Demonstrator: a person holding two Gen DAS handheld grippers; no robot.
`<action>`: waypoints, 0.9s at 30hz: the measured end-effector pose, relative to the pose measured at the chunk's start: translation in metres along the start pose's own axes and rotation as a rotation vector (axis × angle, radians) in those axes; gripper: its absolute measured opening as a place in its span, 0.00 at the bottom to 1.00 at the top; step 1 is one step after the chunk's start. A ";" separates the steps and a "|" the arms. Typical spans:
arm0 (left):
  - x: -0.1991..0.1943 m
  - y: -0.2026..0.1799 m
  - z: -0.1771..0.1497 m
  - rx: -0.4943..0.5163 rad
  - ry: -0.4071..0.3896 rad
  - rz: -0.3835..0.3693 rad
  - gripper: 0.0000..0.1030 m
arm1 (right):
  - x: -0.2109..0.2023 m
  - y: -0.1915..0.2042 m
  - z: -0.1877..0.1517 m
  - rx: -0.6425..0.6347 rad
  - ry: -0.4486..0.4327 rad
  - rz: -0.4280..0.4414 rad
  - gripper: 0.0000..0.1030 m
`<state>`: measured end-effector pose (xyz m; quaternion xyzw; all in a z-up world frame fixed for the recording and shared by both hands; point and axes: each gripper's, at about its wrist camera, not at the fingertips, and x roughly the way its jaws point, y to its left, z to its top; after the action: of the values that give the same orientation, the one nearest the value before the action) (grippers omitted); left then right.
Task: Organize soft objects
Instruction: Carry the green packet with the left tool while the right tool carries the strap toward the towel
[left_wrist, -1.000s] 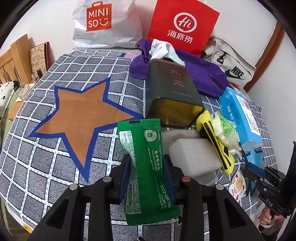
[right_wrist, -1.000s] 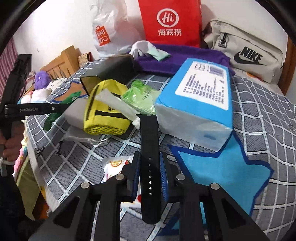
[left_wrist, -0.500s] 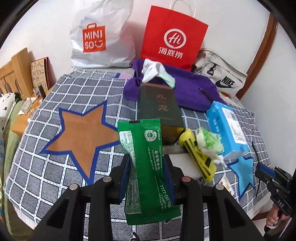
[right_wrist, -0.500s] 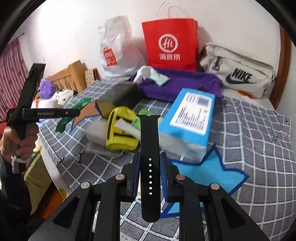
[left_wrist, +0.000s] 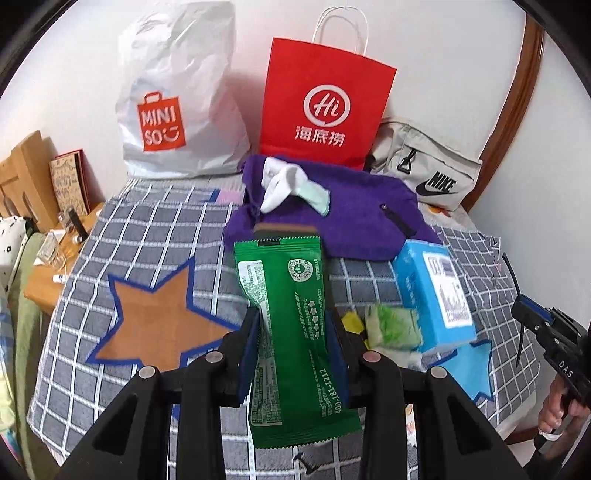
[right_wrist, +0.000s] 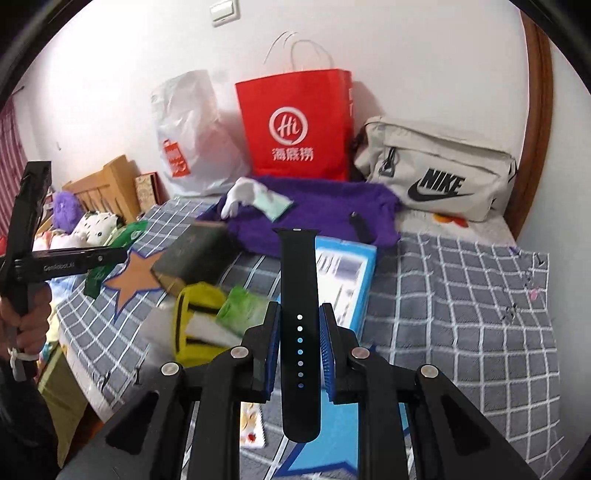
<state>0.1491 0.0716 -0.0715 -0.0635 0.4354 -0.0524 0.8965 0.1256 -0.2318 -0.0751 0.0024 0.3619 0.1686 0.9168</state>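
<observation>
Your left claw (left_wrist: 293, 352) grips the green packet (left_wrist: 291, 332), your right claw (right_wrist: 299, 350) the black watch strap (right_wrist: 299, 325) (both unplaced); the blue tissue pack (left_wrist: 432, 295) and yellow pouch (right_wrist: 195, 321) wait on the bed (right_wrist: 461, 314).

green packet (left_wrist: 291, 332), black strap (right_wrist: 299, 325), grey checked bedspread (left_wrist: 155, 221), red bag (left_wrist: 325, 107)

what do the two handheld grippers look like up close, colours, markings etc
Both are black, angular two-finger tools with silver pivot screws and blue ribbed pads. The left gripper carries white "GenRobot.AI" lettering in the right wrist view; the right gripper shows "DAS" on its body in the left wrist view.
</observation>
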 end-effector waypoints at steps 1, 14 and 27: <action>0.001 -0.001 0.005 0.003 0.000 0.000 0.32 | 0.002 -0.002 0.005 0.002 -0.003 -0.001 0.20; 0.031 -0.008 0.048 -0.001 0.023 -0.010 0.32 | 0.039 -0.015 0.059 -0.005 -0.002 -0.003 0.20; 0.069 -0.006 0.094 -0.023 0.069 -0.036 0.32 | 0.098 -0.021 0.125 -0.069 -0.001 0.017 0.20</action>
<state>0.2655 0.0613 -0.0663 -0.0800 0.4655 -0.0655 0.8790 0.2822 -0.2060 -0.0505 -0.0259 0.3555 0.1887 0.9151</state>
